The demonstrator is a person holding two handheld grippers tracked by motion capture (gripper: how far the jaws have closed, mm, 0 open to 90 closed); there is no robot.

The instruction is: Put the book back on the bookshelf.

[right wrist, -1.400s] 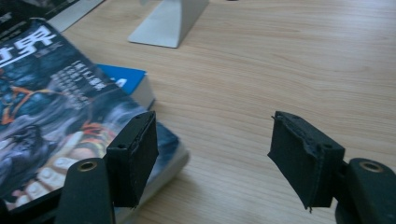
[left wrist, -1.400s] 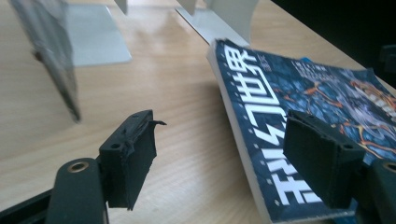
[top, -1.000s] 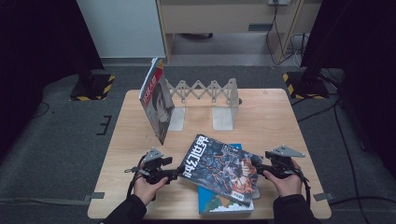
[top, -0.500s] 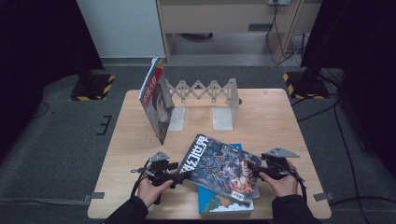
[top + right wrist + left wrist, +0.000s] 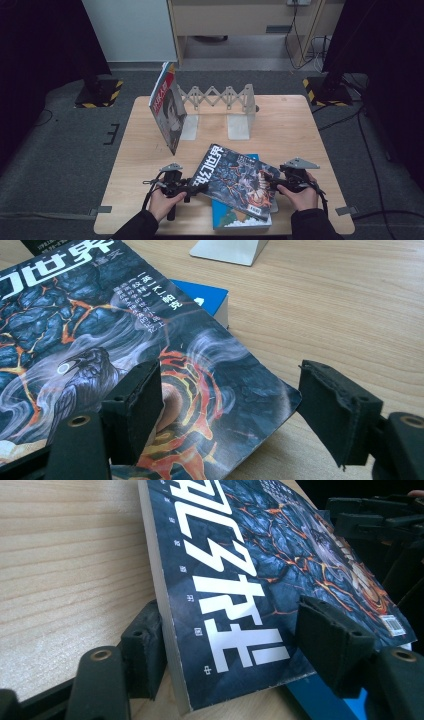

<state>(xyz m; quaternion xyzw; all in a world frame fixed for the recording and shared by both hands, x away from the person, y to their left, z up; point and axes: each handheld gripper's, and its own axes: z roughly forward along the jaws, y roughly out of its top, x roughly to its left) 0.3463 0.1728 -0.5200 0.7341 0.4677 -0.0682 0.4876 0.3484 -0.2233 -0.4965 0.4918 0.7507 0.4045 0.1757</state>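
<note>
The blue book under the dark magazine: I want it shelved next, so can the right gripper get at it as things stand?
Probably not yet. The dark magazine lies across most of the blue book, and the right gripper is at the magazine's corner, jaws open around it. Only the blue book's edges show; the magazine likely has to go first.

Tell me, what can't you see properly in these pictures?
- Blue book: in the high view the dark magazine covers most of it, so its cover stays hidden.
- Dark magazine: the left gripper view's top edge cuts off its far end.
- Upright magazine against the bookend rack: the print is too small to read in the high view.
</note>
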